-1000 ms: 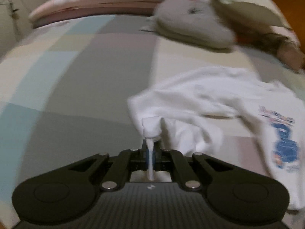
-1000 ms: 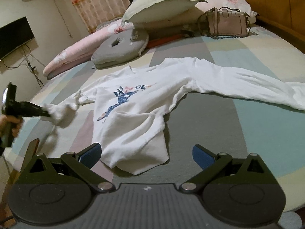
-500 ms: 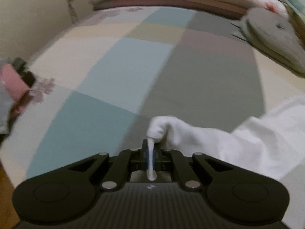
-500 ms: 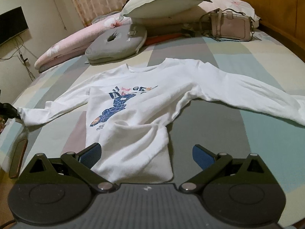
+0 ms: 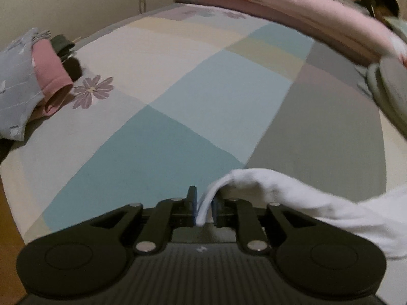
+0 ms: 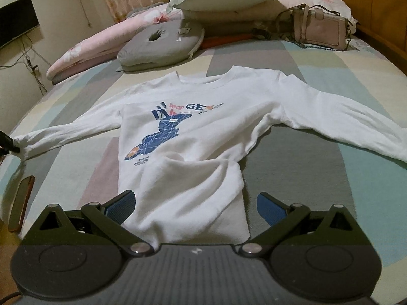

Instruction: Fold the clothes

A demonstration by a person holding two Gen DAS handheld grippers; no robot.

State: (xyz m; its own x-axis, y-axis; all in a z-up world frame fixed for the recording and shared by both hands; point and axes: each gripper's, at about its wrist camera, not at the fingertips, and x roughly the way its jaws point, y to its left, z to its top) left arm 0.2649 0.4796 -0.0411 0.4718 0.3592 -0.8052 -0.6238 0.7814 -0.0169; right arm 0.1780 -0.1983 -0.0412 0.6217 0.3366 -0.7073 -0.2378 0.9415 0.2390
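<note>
On the patchwork bed [image 6: 318,58] the white sweatshirt [image 6: 198,132] lies face-up, sleeves spread, hem bunched, so folding mostly remains; my left gripper [image 5: 203,209], slightly parted, has the sleeve cuff [image 5: 211,198] between its fingers, right gripper [image 6: 194,207] gapes empty over the hem.

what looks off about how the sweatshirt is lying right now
The white sweatshirt lies mostly flat, sleeves spread, but its bottom hem is flipped up over the body, leaving a rumpled double layer below the print.
</note>
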